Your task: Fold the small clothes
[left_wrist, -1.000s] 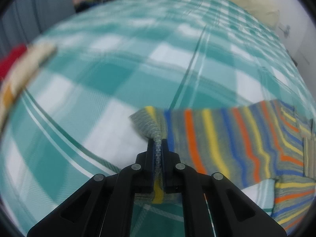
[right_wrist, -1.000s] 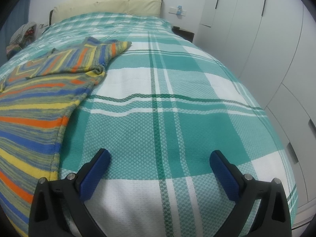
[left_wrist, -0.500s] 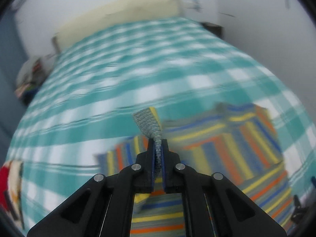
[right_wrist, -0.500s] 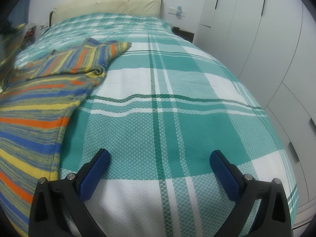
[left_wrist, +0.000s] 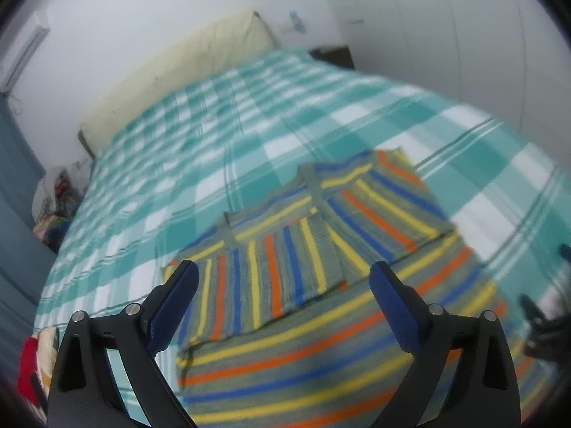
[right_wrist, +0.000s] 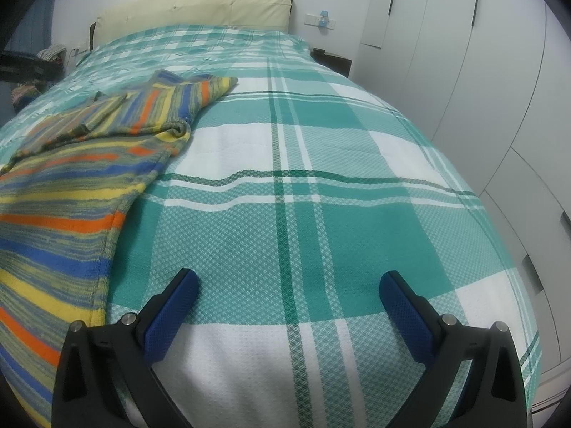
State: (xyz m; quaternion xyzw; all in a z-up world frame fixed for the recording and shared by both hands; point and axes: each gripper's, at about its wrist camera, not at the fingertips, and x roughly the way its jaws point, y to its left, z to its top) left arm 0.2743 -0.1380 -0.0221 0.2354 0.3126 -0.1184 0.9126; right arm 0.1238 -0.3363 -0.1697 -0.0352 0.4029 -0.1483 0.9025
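Left gripper (left_wrist: 283,294): jaws opening, now spread wide, nothing between the pads. It hangs above the striped sweater (left_wrist: 321,285), tilted downward. Left view is blurred.

Right gripper (right_wrist: 289,303): jaws wide, empty, over bare checked bedspread (right_wrist: 321,196). The sweater's right edge lies just off its left finger (right_wrist: 171,306).

Sweater position: spread on the bedspread, directly ahead of and below my left gripper, filling the gap between its fingers and running under them. From my right gripper it lies to the left and ahead.

State of fold: both sleeves appear laid inward over the chest. Left sleeve (left_wrist: 264,271) sits dead ahead of the left gripper, its stripes running away from me; right sleeve (left_wrist: 385,210) lies ahead and to the right, angled across. Body stripes run crosswise.

Long axis: hem near me, collar (left_wrist: 307,174) far, so the axis points away from both grippers, toward the headboard (right_wrist: 192,9).

Judgement: next is likely the hem-to-collar fold. Left gripper is nearer the left hem corner; right gripper must shift left to reach the right corner. Hem itself is out of view below both grippers; cannot confirm its lie.
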